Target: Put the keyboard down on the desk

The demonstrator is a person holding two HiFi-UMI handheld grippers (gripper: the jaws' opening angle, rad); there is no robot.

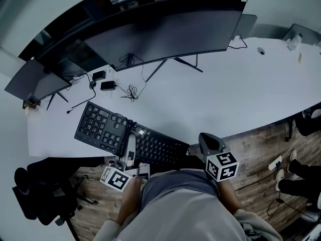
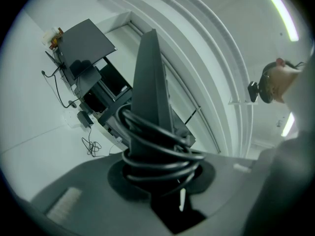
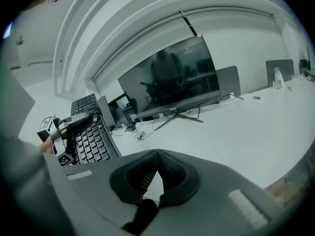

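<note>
White desk [image 1: 225, 89], curved monitor [image 1: 160, 31], loose cables [image 1: 131, 91], adapters [image 1: 107, 86]

The head view looks steeply down from overhead onto the table [image 1: 225, 84], wide enough to hold the monitor [image 1: 160, 34], side screen [image 1: 35, 79], keyboard [image 1: 108, 127], left tool [image 1: 128, 152] and right tool [image 1: 206, 140]. The left tool view sits hard against the keyboard [image 2: 150, 82], tilted, facing the side screen [image 2: 86, 43]. The right tool view looks low across the table [image 3: 236, 127] at the monitor [image 3: 170, 77], from farther back. All 3 views share the keyboard [image 3: 91, 136] and the cables [image 1: 131, 92] [image 2: 91, 145] [image 3: 140, 135].
</note>
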